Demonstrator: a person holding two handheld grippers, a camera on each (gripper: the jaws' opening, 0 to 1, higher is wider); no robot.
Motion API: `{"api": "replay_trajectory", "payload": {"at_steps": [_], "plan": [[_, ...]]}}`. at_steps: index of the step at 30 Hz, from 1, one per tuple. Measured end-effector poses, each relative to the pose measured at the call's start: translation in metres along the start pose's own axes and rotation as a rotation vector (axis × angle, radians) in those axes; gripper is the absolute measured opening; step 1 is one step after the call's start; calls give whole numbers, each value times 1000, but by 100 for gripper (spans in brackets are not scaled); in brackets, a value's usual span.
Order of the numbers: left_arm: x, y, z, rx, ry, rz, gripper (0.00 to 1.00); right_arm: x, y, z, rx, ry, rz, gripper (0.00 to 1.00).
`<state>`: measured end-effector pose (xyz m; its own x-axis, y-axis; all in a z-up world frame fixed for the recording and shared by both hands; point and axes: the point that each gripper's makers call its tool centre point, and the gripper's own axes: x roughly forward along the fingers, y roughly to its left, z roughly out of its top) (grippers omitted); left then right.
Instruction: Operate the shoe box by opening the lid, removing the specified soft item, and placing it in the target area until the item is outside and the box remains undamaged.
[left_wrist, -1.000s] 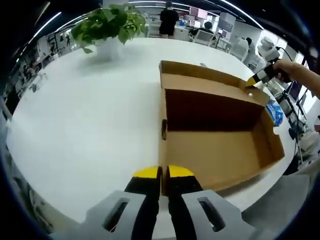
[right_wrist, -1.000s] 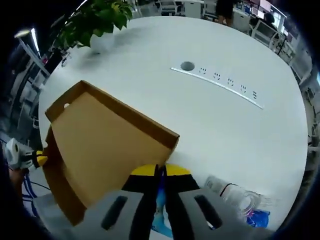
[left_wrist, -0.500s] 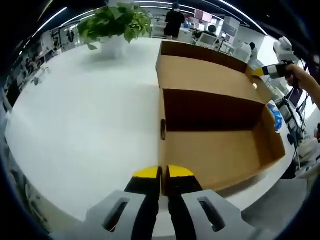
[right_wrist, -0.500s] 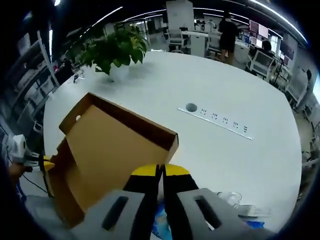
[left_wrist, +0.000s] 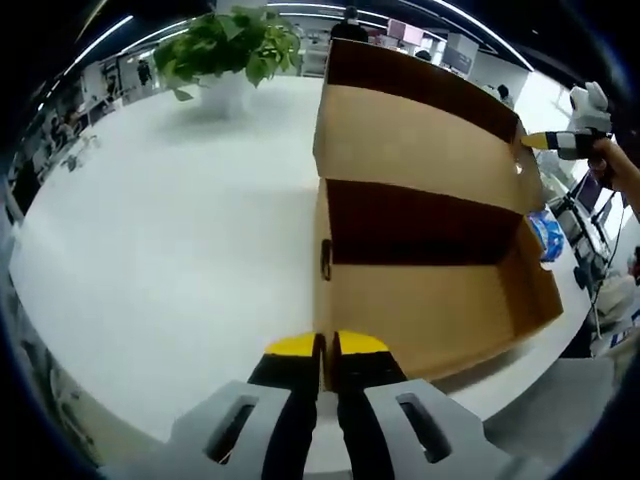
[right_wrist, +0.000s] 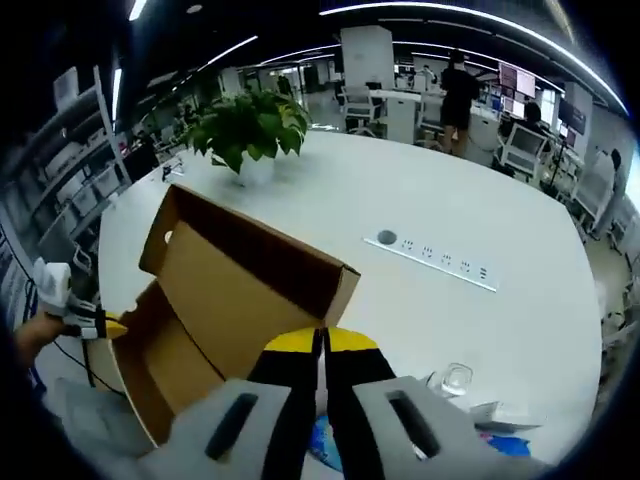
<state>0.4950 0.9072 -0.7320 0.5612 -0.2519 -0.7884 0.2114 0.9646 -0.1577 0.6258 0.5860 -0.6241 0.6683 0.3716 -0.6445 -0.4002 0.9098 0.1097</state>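
A brown cardboard shoe box lies open on the white round table. Its inside looks bare. My left gripper is shut on the box's near side wall. The hinged lid stands raised at the far side, and my right gripper grips its far corner. In the right gripper view my right gripper is shut on the lid's edge, with the left gripper and a hand at the box's far wall. A blue and white soft pack lies on the table beside the box.
A potted green plant stands on the table beyond the box. A power socket strip is set into the tabletop. Clear plastic packaging lies near the table's edge. Desks and people are in the background.
The right gripper has risen with the lid, which has swung from nearly flat to more upright. The left gripper has kept its hold on the box wall.
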Motion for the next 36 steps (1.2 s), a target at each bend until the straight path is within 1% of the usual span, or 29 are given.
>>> {"api": "replay_trajectory", "payload": {"at_steps": [7, 11, 20, 24, 29, 32, 36], "plan": [[-3, -1, 0, -8, -8, -5, 2, -19, 13, -2, -26, -66, 2, 0], [-4, -1, 0, -2, -10, -5, 2, -31, 22, -6, -62, -104, -7, 0], [-6, 0, -1, -12, -19, -16, 2, -51, 38, -15, -76, -160, -3, 0], [-7, 0, -2, -33, -31, -28, 2, -63, 50, -26, -79, -188, 0, 0], [-7, 1, -3, -49, -48, -44, 3, -74, 62, -39, -61, -211, 9, 0], [-8, 1, -3, -65, -64, -58, 3, -80, 70, -51, -47, -226, 9, 1], [-9, 0, -4, -53, -72, -86, 5, -84, 79, -67, -35, -240, 4, 2]]}}
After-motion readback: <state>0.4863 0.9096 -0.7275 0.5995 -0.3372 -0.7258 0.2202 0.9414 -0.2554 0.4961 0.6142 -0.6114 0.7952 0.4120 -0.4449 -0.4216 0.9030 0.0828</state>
